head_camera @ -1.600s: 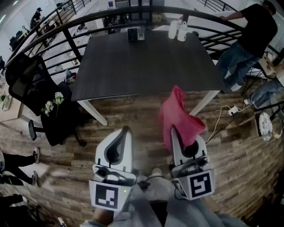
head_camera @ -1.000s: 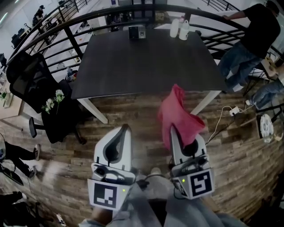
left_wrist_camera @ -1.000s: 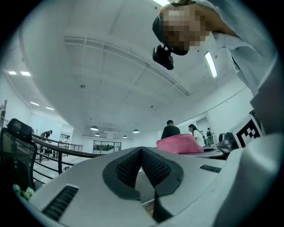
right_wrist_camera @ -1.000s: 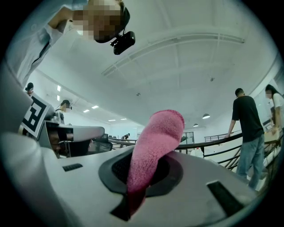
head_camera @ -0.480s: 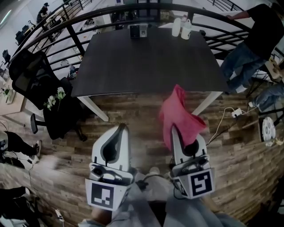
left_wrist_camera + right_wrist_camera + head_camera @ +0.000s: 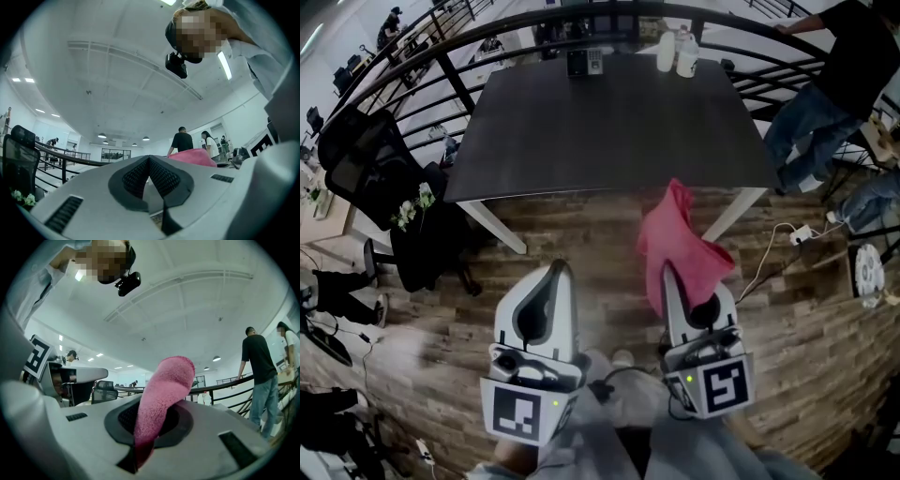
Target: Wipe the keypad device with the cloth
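Observation:
The keypad device [image 6: 584,62] stands at the far edge of the dark table [image 6: 609,131], well ahead of both grippers. A pink cloth [image 6: 678,242] sticks up from my right gripper [image 6: 667,274], whose jaws are shut on it; in the right gripper view the pink cloth [image 6: 161,394] rises from between the pads. My left gripper [image 6: 562,273] hovers over the wooden floor short of the table, jaws shut with nothing between them. In the left gripper view the left gripper [image 6: 150,161] points upward and the cloth [image 6: 193,157] shows just behind it.
Two white bottles [image 6: 677,52] stand at the table's far right edge. A black office chair [image 6: 370,159] sits left of the table with white flowers [image 6: 412,206] beside it. A person [image 6: 825,84] leans on the railing at right. A cable and plug [image 6: 792,234] lie on the floor.
The view has drifted slightly, so the table and keypad device sit a bit higher in frame. Both grippers keep the same pose, with the cloth still held.

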{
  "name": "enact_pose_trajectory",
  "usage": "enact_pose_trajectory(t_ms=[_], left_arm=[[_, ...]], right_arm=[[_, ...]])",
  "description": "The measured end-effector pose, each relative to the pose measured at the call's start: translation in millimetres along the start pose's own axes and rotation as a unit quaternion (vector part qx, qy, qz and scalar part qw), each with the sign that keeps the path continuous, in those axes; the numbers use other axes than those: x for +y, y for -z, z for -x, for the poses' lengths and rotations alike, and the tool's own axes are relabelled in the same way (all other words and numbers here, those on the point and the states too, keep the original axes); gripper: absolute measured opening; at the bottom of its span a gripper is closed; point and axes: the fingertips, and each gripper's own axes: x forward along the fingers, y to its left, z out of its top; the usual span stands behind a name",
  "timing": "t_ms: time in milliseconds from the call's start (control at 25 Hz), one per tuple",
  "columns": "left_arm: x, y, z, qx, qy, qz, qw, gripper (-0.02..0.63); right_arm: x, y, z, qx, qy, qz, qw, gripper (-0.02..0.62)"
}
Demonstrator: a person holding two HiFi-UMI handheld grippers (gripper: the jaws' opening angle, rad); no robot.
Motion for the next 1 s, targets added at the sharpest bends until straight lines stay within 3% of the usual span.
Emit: enact_pose_trajectory(t_ms=[480, 600, 1000], left_arm=[[-11.0, -2.6, -4.5, -0.012, -0.006, -0.010, 0.9999, 0.003], [0.5, -0.4, -4.4, -0.010, -0.018, -0.032, 0.9993, 0.003], [49.4, 0.1, -32.8, -0.043, -0.033, 0.000, 0.9985, 0.003]], right_arm=[[-10.0, -3.4, 6.9, -0.004, -0.005, 0.015, 1.000, 0.031], [-12.8, -1.7, 4.0, -0.002, -0.001, 0.017, 1.000, 0.031], [-17.0, 11.2, -40.7, 0.005, 0.008, 0.016, 1.000, 0.031]])
